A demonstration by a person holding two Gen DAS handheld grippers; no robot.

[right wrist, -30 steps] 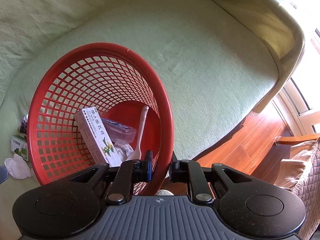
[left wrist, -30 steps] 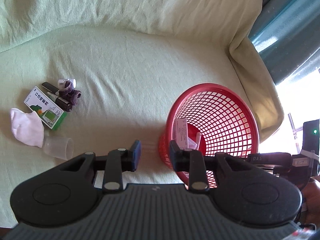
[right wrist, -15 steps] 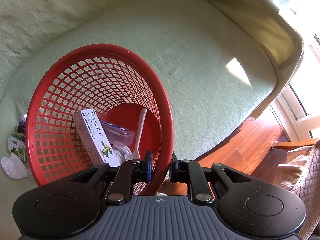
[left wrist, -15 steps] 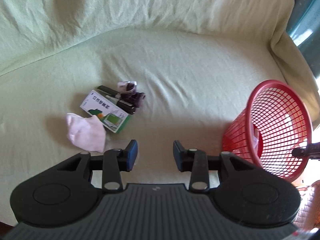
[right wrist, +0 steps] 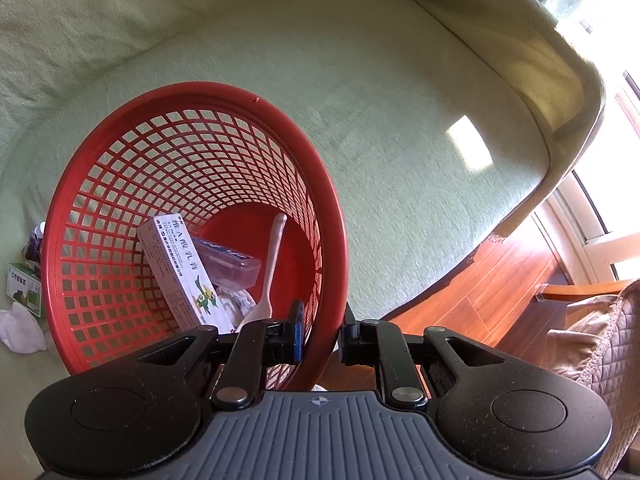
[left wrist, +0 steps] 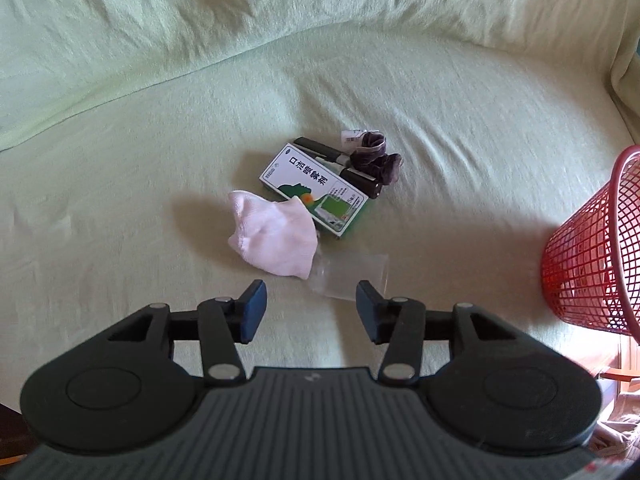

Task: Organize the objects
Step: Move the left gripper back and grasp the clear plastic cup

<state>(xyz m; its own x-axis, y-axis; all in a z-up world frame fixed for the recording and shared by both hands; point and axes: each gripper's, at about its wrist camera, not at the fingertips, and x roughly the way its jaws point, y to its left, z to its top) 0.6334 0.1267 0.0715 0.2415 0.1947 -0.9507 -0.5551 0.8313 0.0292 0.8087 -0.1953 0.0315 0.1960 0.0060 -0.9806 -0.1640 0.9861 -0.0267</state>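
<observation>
On the green sofa cover lies a small heap: a white sock, a green-and-white box, a black marker, a dark scrunchie and a clear plastic cup on its side. My left gripper hovers just in front of the cup, its jaws opening with nothing between them. My right gripper is shut on the rim of the red mesh basket, which is tipped toward the heap. Inside the basket lie a white box, a clear case and a pale spoon.
The sofa's backrest rises behind the heap and its armrest stands at the right. Beyond the seat's front edge are a wooden floor and a quilted brown cushion. The basket shows at the right edge of the left wrist view.
My left gripper has swung left from the basket to above the heap and dropped lower, and its jaws have widened. The right gripper has kept its hold on the basket rim.
</observation>
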